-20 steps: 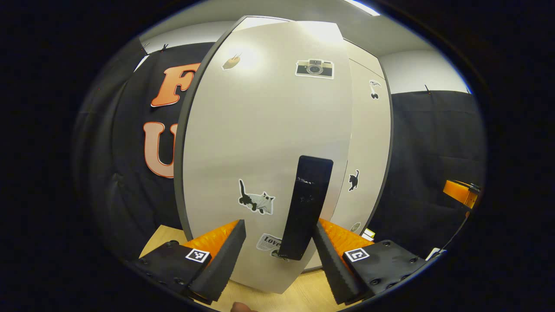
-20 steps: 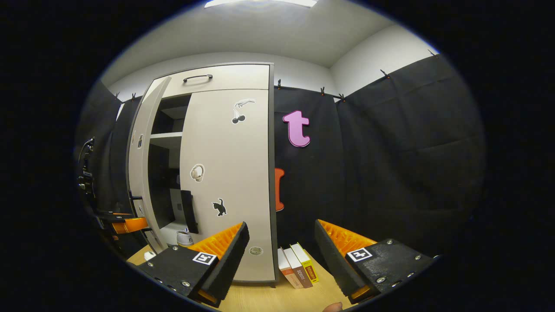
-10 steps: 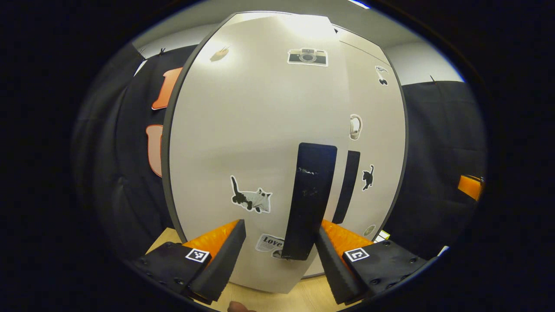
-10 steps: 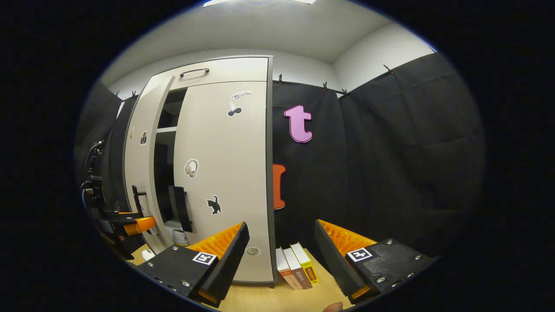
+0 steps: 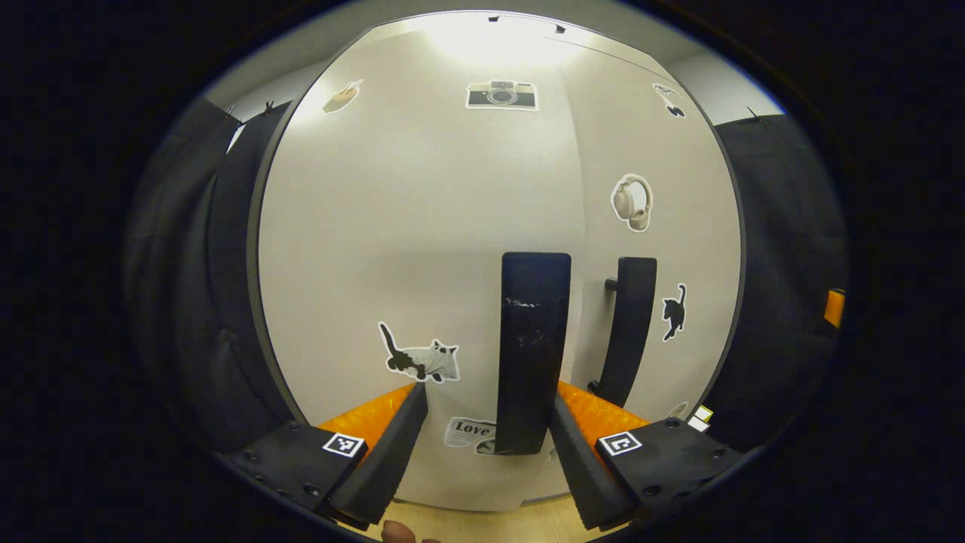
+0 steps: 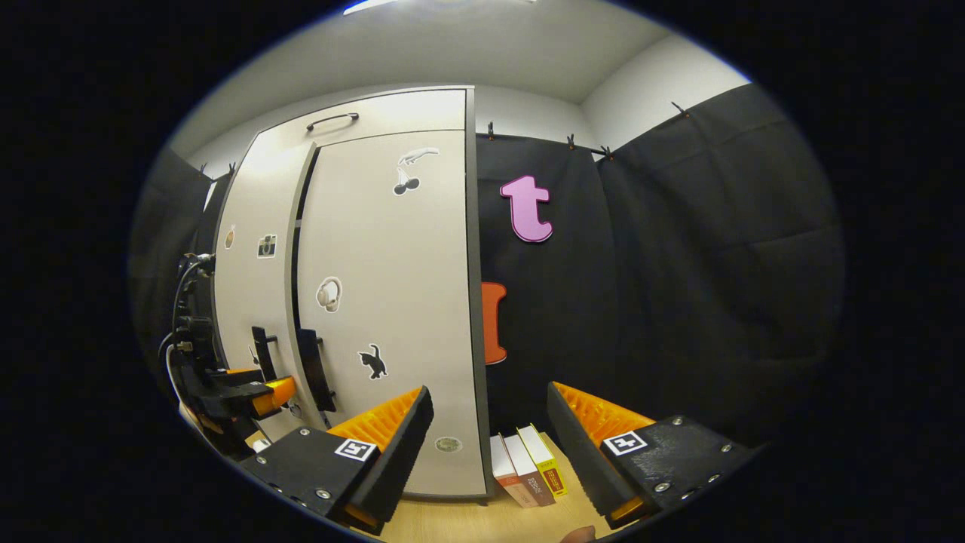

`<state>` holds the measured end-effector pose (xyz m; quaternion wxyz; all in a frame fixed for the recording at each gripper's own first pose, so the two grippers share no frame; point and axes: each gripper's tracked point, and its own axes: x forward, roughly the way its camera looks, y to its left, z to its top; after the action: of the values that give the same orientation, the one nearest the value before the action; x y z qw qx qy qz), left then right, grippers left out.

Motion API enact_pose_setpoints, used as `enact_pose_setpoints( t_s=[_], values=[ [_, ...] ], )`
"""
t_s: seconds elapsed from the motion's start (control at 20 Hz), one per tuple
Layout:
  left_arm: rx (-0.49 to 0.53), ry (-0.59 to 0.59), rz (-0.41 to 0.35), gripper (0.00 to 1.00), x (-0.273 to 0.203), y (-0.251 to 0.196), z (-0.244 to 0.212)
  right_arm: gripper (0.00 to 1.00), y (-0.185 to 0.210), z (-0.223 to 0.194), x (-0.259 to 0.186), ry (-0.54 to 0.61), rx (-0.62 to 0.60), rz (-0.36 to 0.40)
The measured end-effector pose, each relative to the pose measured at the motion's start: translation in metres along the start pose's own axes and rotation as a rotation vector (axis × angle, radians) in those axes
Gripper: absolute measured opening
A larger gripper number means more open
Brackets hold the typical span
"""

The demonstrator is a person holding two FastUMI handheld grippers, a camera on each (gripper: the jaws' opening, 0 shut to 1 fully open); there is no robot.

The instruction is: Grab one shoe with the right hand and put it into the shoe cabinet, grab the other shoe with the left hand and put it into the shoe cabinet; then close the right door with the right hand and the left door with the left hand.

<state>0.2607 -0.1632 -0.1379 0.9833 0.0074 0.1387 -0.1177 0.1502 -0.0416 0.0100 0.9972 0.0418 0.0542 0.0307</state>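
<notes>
Left door (image 5: 422,226) standing upright, nearly flush, its vertical handle (image 5: 532,351) sitting between left gripper (image 5: 486,445) spread fingers, contact unclear. Right gripper (image 6: 490,445) hanging agape, empty, facing right door (image 6: 392,302).

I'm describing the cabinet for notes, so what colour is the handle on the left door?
Black. The left door's handle shows best in the left gripper view.

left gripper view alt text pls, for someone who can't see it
The open left tongs straddle the left door's black handle on a pale, stickered shoe cabinet. The right door's handle sits just beside it.
</notes>
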Motion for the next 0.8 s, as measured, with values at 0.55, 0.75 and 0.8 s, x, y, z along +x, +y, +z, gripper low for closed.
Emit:
enact_pose_setpoints(
  t_s=[0.55,0.75,0.8],
  values=[
    [0.006,-0.182,-0.021,0.97,-0.109,0.03,0.13,0.94,0.045,0.078,-0.012,-0.08,-0.048,0.096],
    [0.034,-0.258,0.014,0.96,-0.16,0.067,0.171,0.93,0.058,0.104,-0.027,-0.115,-0.072,0.112],
    [0.042,-0.268,0.023,0.96,-0.174,0.077,0.177,0.93,0.062,0.109,-0.029,-0.121,-0.077,0.119]
  ],
)
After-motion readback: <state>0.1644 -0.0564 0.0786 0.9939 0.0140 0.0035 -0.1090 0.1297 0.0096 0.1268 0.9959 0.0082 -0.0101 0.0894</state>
